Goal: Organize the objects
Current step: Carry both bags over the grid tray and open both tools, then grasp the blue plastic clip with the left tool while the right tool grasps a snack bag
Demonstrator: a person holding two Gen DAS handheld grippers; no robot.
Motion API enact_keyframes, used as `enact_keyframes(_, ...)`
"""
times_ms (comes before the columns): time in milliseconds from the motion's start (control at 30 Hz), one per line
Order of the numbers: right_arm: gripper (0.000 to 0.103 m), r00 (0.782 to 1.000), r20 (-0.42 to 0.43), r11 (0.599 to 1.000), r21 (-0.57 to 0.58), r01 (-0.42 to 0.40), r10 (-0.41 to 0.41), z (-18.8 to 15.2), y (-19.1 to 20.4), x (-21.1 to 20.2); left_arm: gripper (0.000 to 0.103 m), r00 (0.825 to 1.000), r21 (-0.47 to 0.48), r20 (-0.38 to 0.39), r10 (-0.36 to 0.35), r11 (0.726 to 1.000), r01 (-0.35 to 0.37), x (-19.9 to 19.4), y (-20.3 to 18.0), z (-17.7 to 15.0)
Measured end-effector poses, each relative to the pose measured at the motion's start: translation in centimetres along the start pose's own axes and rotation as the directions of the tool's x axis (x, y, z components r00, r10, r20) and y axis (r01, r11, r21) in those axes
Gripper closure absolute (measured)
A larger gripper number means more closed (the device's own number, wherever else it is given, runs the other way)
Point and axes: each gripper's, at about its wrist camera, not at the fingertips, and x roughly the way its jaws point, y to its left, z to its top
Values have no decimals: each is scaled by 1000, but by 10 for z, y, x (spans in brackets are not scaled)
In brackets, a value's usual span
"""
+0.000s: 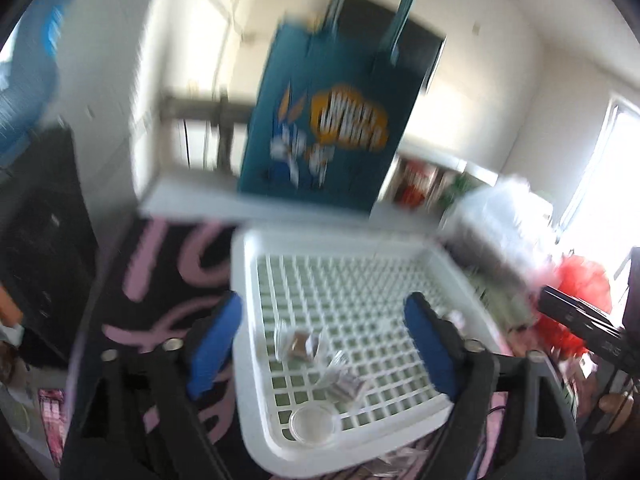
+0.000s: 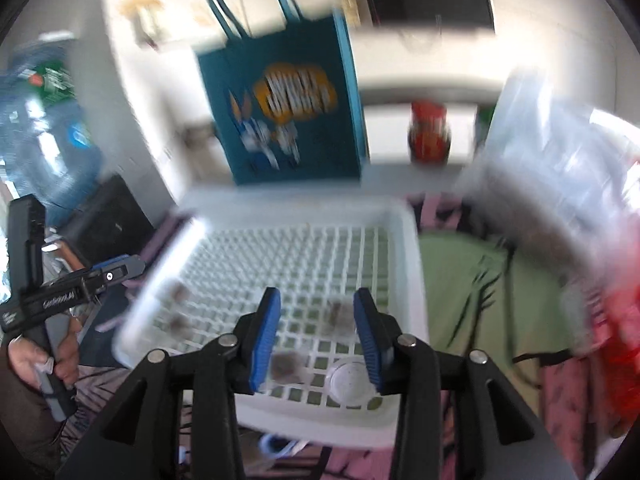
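Cluttered home room, gift bag (image 1: 324, 120), clothes (image 2: 480, 280)

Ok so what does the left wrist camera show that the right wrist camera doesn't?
Only the left wrist view shows the black cloth with pink lettering beside the basket. Only the right wrist view shows the green cloth, the water jug and the person's left hand on its handle. Both show the white basket holding small packets and a clear round lid, the blue gift bag behind, and open, empty claws.
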Motion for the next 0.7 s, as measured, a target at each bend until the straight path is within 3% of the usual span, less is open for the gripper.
enact_keyframes(100, 41, 989, 146, 999, -35, -3, 8, -4, 12, -60, 8, 996, 48, 93, 0, 999, -4, -39, -10, -4)
enact_keyframes(167, 37, 976, 213, 997, -70, -18, 33, -13, 22, -90, 8, 995, 88, 104, -12, 996, 3, -55, -18, -16)
enact_keyframes(233, 36, 972, 229, 994, -103, -26, 49, -24, 32, -109, 8, 996, 113, 85, -28, 993, 18, -64, -24, -31)
enact_keyframes(367, 36, 986, 145, 990, -126, -64, 82, -51, 46, -107, 8, 998, 165, -24, -61, 984, 64, -58, -38, -71)
enact_keyframes(567, 37, 993, -68, 984, -138, -110, 101, -94, 57, -50, 8, 980, 226, -185, -71, 967, 113, -33, -57, -119)
enact_keyframes(633, 42, 986, -131, 984, -129, -119, 102, -105, 56, -32, 15, 973, 235, -219, -74, 964, 126, -26, -61, -127)
enact_keyframes(700, 54, 975, -190, 985, -111, -135, 112, -113, 54, -13, 22, 966, 240, -244, -83, 960, 143, -19, -65, -129)
